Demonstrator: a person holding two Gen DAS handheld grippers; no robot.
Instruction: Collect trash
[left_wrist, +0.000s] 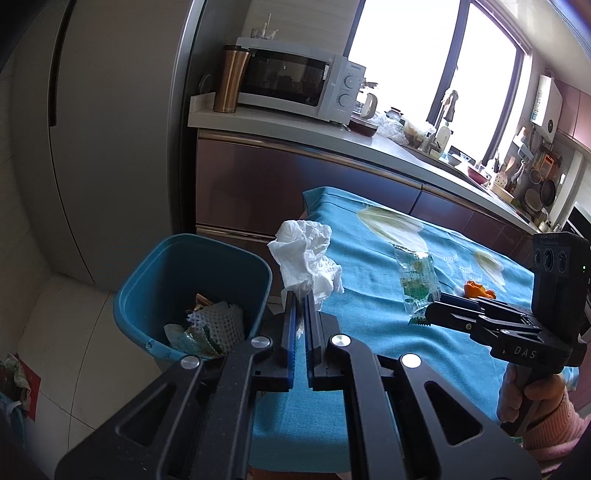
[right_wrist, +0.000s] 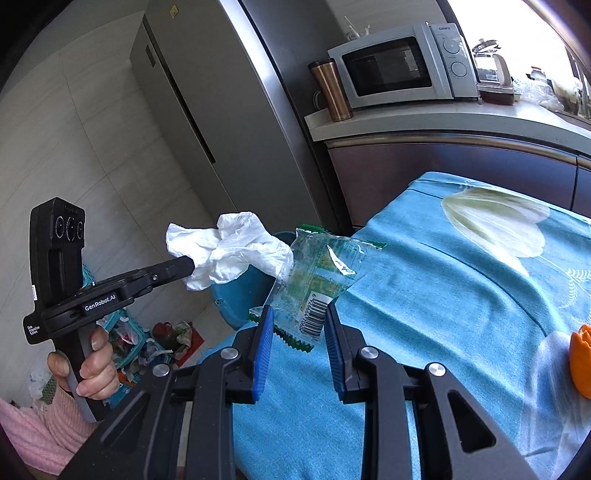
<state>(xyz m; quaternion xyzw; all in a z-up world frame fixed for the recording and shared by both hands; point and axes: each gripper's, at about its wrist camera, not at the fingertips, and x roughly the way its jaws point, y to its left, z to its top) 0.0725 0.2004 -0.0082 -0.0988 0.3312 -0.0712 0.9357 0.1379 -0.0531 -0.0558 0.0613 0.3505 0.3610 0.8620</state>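
My left gripper (left_wrist: 300, 297) is shut on a crumpled white tissue (left_wrist: 304, 258), which it holds up between the table's left edge and the blue trash bin (left_wrist: 192, 266). The bin stands on the floor and holds a foam net and scraps. In the right wrist view the left gripper (right_wrist: 190, 266) and its tissue (right_wrist: 229, 254) hang above the bin (right_wrist: 240, 295). My right gripper (right_wrist: 299, 310) is shut on a clear, green-printed plastic wrapper (right_wrist: 317, 280) with a barcode, lifted over the table's left end. That gripper (left_wrist: 434, 312) and wrapper (left_wrist: 417, 280) also show from the left wrist. An orange peel (left_wrist: 478, 290) lies on the blue tablecloth (left_wrist: 369, 258).
Behind the table runs a counter (left_wrist: 295, 129) with a microwave (left_wrist: 295, 79) and a copper tumbler (left_wrist: 231, 79). A tall fridge (left_wrist: 110, 129) stands left of it. A basket of litter (right_wrist: 125, 336) sits on the floor. A person's hands in pink sleeves hold both grippers.
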